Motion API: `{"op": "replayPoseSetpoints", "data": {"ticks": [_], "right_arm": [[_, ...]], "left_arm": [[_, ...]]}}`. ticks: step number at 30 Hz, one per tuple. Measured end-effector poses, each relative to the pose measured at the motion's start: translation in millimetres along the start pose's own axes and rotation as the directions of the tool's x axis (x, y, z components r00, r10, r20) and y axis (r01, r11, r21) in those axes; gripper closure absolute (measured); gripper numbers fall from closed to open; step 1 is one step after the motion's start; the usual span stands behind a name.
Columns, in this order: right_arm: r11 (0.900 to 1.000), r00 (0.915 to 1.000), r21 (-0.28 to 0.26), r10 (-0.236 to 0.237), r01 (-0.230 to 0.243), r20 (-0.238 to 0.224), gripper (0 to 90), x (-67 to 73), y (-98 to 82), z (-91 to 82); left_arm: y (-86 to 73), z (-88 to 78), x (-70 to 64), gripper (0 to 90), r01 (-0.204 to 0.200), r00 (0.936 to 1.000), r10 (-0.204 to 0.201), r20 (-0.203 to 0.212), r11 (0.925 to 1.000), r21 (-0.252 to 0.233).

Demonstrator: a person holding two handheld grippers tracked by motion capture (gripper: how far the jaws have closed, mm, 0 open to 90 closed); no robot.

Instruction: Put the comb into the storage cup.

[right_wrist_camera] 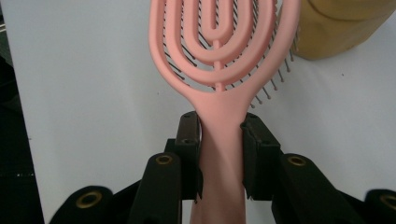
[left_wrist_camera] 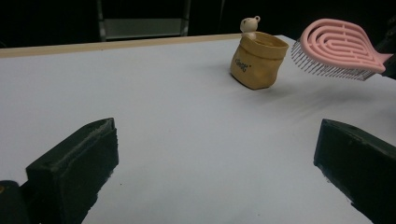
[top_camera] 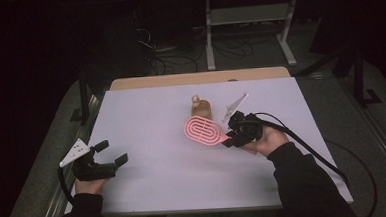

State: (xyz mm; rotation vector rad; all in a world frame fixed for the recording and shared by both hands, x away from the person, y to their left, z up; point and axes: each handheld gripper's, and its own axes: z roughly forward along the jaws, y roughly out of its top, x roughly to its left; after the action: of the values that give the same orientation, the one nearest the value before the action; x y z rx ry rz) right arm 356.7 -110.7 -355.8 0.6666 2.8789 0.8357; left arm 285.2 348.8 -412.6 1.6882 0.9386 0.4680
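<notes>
Hairbrush (right_wrist_camera: 219,51) pinched at its handle by our right gripper (right_wrist_camera: 219,154), left gripper (left_wrist_camera: 210,172) spread and idle; we keep bristles clear of the pouch (left_wrist_camera: 258,60) at upper right.

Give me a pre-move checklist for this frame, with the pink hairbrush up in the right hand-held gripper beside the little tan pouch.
1. Grip on the pink hairbrush: the right hand-held gripper has its jaws clamped on the handle. Ok.
2. Brush clear of the table: it hangs above the surface, bristles down. Ok.
3. Tan pouch upright with its mouth open, a small bear figure at its rim. Ok.
4. Brush apart from the pouch: a gap shows in the left gripper view. Ok.
5. Left hand-held gripper out of the way: jaws open, nothing between them, near the table's left edge. Ok.
6. Room inside the pouch for the brush: cannot tell.
</notes>
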Motion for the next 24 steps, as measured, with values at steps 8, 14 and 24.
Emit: {"op": "replayPoseSetpoints", "data": {"ticks": [8,14,24], "right_arm": [[1.000,0.9997,-0.019,-0.020,0.021,0.011,69.9,-2.7,8.8,-12.1],[0.998,0.9992,-0.053,-0.034,0.035,0.022,69.9,-4.9,20.6,-21.7],[0.993,0.9970,-0.099,-0.066,0.070,0.039,70.0,-2.7,41.4,-42.9]], "left_arm": [[1.5,3.9,1.6,0.0,-0.013,0.9998,0.013,-0.016,0.9999,0.010],[8.0,6.6,-1.1,0.0,-0.035,0.9993,0.035,-0.010,0.9993,0.016],[19.3,8.6,-5.7,0.0,-0.044,0.9988,0.043,0.024,0.9988,0.022]]}}
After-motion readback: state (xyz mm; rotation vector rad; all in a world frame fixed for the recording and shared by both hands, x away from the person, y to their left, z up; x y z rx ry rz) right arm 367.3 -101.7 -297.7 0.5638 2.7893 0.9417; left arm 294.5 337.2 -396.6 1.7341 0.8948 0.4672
